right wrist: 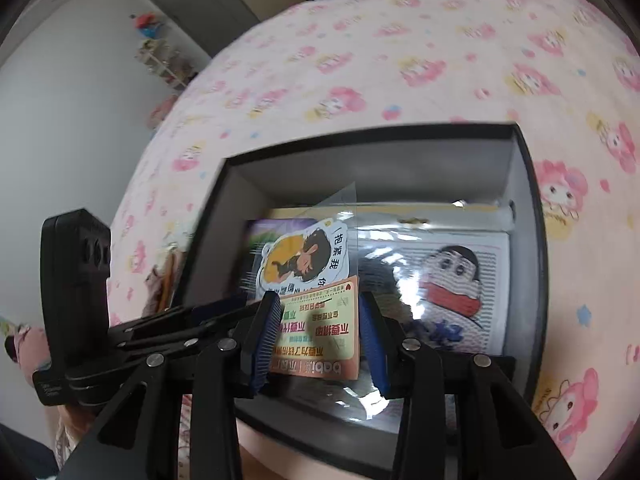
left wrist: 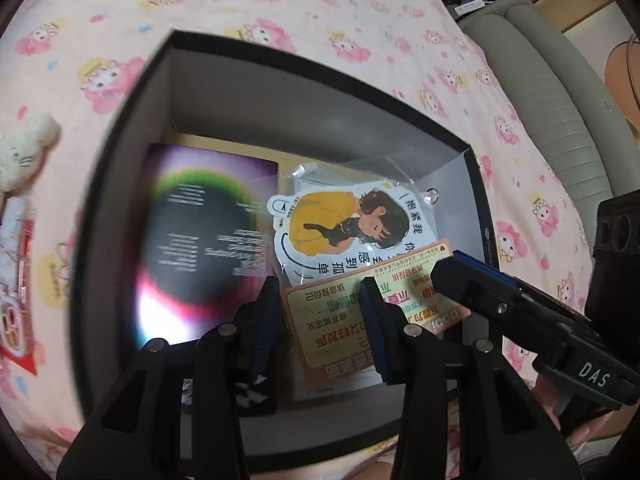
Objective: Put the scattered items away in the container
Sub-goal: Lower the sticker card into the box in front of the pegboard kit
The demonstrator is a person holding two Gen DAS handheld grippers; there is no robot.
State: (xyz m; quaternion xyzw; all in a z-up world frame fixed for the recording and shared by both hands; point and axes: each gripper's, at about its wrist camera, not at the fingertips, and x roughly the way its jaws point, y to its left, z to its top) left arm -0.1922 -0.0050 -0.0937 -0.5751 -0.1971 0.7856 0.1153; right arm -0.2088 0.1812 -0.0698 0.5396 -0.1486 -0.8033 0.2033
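Left wrist view gives us the black box (left wrist: pixel 132 128) as our landmark, sitting open on the pink cartoon-print bedsheet (left wrist: pixel 320 12). Outside the box's left wall we see a white plush toy (left wrist: pixel 24 148) and, below it, a red-and-white packet (left wrist: pixel 16 300), both lying on the sheet. Inside the box, against its left wall, lies a dark card with a purple and rainbow sheen (left wrist: pixel 200 240). To the right of that, near the box's middle, sits a sticker of a girl in yellow hugging a black cat (left wrist: pixel 340 224), in a clear sleeve. Overlapping the sticker's lower edge is an orange card with green and red Chinese print (left wrist: pixel 340 320). Our left gripper (left wrist: pixel 320 320) hangs over the box's near side with its blue-padded jaws spread apart and nothing between them; the orange card shows through the gap, lying below. At the box's right wall our right gripper (left wrist: pixel 500 296) reaches in. In the right wrist view, the left gripper's body (right wrist: pixel 76 300) stands outside the box's left wall, the sticker (right wrist: pixel 304 260) and orange card (right wrist: pixel 320 332) lie in the middle, and a Crayon Shin-chan picture in glossy plastic (right wrist: pixel 448 284) fills the box's right half. The right gripper (right wrist: pixel 320 340) is likewise released, jaws wide over the orange card.
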